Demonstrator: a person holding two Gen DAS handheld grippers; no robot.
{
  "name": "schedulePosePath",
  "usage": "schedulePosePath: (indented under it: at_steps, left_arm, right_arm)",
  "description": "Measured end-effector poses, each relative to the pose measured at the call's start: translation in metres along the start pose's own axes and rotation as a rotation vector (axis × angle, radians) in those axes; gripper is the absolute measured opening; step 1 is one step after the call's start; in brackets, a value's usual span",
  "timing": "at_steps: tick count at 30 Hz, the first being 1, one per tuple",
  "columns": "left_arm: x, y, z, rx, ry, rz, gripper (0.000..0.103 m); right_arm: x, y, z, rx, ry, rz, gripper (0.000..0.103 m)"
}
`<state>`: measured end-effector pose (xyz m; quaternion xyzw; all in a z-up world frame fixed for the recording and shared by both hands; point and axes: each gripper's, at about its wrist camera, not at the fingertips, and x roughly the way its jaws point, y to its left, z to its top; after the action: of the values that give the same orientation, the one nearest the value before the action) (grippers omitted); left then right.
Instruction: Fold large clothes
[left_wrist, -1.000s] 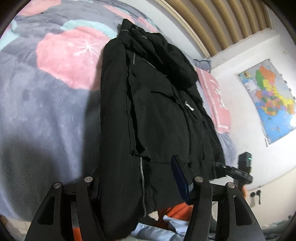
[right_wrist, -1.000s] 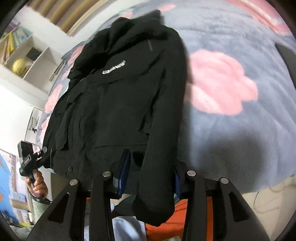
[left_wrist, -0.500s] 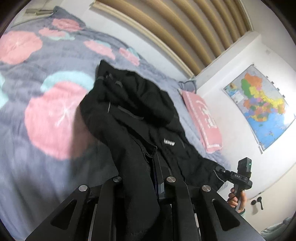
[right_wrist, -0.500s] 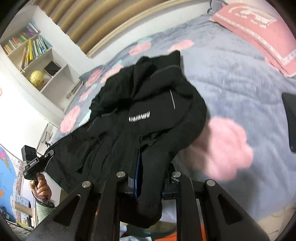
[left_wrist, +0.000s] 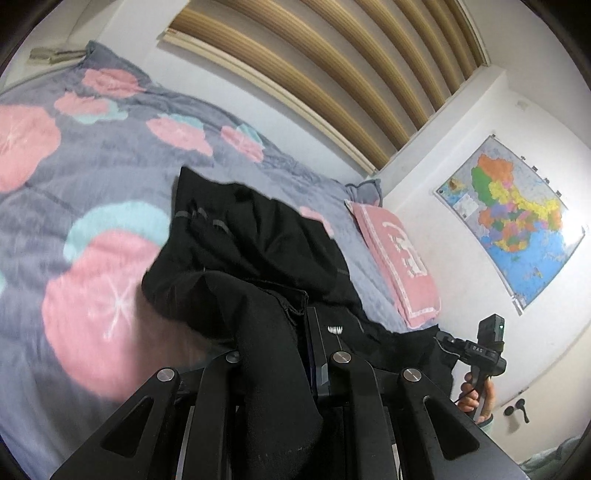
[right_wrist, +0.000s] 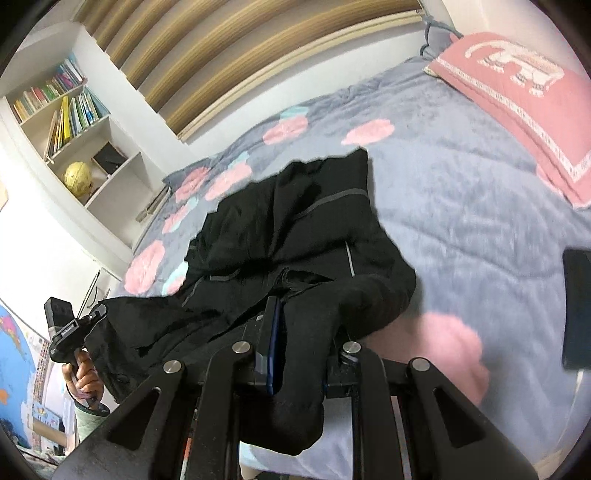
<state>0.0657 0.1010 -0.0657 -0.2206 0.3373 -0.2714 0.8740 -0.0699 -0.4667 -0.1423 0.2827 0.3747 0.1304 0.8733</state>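
Observation:
A large black jacket lies on the bed with its hood toward the far wall. My left gripper is shut on a thick fold of black fabric at the jacket's near left side, which hangs down between the fingers. In the right wrist view the jacket shows a grey trim line, and my right gripper is shut on the near right sleeve fold. Each gripper appears in the other's view, held by a hand at the jacket's lifted edge: the right gripper and the left gripper.
The grey bedcover with pink and teal blotches spreads round the jacket. A pink pillow lies at the head end. A wall map, a bookshelf and a dark flat object on the bed's right are in view.
Both grippers went from open around the jacket's lower edge to shut on it. Both have risen, lifting the near part of the jacket off the bed.

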Motion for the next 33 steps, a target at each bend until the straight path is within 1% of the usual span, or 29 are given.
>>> schedulePosePath:
  at_steps: [3,6,8,10,12,15,17,20,22,25,27,28,29,31,33]
  left_arm:
    - [0.006,0.000,0.022,0.002,-0.032,0.004,0.016]
    - [0.018,0.006,0.051,-0.035,-0.074,0.009,0.016]
    - [0.031,0.011,0.074,-0.041,-0.112,0.030,0.016]
    - [0.044,0.012,0.090,-0.038,-0.141,0.061,0.017]
    - [0.062,0.016,0.106,-0.041,-0.159,0.090,0.017]
    - [0.094,0.026,0.126,-0.039,-0.173,0.140,0.017]
    - [0.118,0.037,0.136,-0.055,-0.167,0.177,0.017]
    - [0.159,0.061,0.147,-0.078,-0.144,0.252,0.019]
    - [0.192,0.078,0.149,-0.084,-0.107,0.313,0.019]
    - [0.239,0.106,0.141,-0.111,-0.037,0.389,0.020]
    - [0.263,0.126,0.135,-0.147,0.014,0.404,0.021]
    - [0.271,0.132,0.133,-0.160,0.035,0.401,0.022]
    - [0.276,0.139,0.132,-0.175,0.046,0.388,0.022]
    - [0.281,0.147,0.130,-0.189,0.050,0.370,0.023]
    - [0.285,0.147,0.128,-0.169,0.059,0.380,0.023]
  right_arm:
    - [0.000,0.003,0.026,0.003,-0.034,0.006,0.021]
    - [0.008,0.006,0.066,0.014,-0.084,0.012,0.021]
    - [0.017,0.012,0.088,0.016,-0.107,0.000,0.021]
    - [0.035,0.015,0.115,0.008,-0.133,-0.027,0.021]
    - [0.051,0.015,0.132,0.018,-0.139,-0.047,0.021]
    - [0.089,0.004,0.162,0.056,-0.150,-0.086,0.021]
    - [0.116,-0.008,0.176,0.086,-0.145,-0.119,0.021]
    - [0.159,-0.025,0.188,0.095,-0.131,-0.179,0.021]
    - [0.201,-0.040,0.192,0.106,-0.078,-0.238,0.021]
    - [0.248,-0.058,0.186,0.099,-0.013,-0.293,0.021]
    - [0.278,-0.070,0.178,0.099,0.039,-0.322,0.020]
    - [0.298,-0.077,0.171,0.095,0.075,-0.333,0.018]
    - [0.307,-0.081,0.167,0.089,0.087,-0.337,0.018]
    - [0.318,-0.087,0.163,0.083,0.080,-0.339,0.018]
    - [0.320,-0.090,0.161,0.090,0.069,-0.330,0.018]
